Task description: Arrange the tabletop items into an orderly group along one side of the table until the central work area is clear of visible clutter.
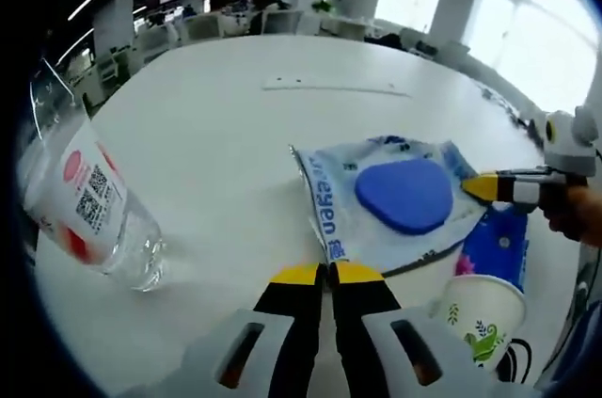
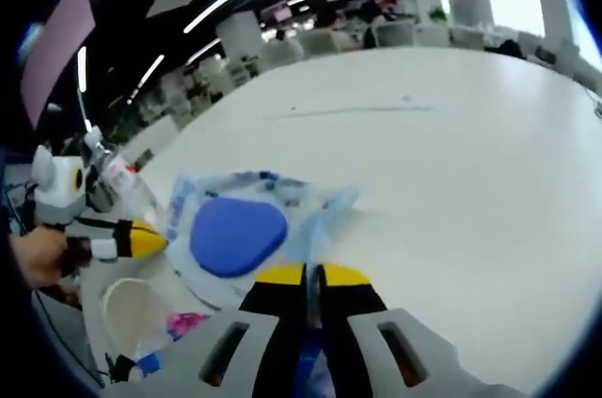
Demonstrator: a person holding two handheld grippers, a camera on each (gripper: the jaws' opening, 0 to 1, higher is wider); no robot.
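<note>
Hand-held grippers first: our left hand-held gripper [image 1: 326,274] has its yellow-tipped jaws pressed together on the near edge of the wipes pack [image 1: 395,200], the soft white and blue packet with the big blue oval lid. In the right gripper view our right hand-held gripper [image 2: 312,275] is pinched the same way on the opposite edge of that wipes pack [image 2: 240,229], so we've got it held from both sides. The packet lies on the white worktop [image 1: 235,135] straight ahead of the left jaws, and ahead and a bit left of the right ones.

Right of the left hand-held gripper, close beside it, sits a paper cup [image 1: 482,311] with a green leaf print, and just past that a blue packet [image 1: 499,246] tucked under the wipes pack. Well off to the left of the same gripper stands a clear water bottle [image 1: 89,205] with a white label and QR code. In the right gripper view the cup [image 2: 141,318] is down left of the jaws, with something pink [image 2: 188,326] beside it that we can't make out.
</note>
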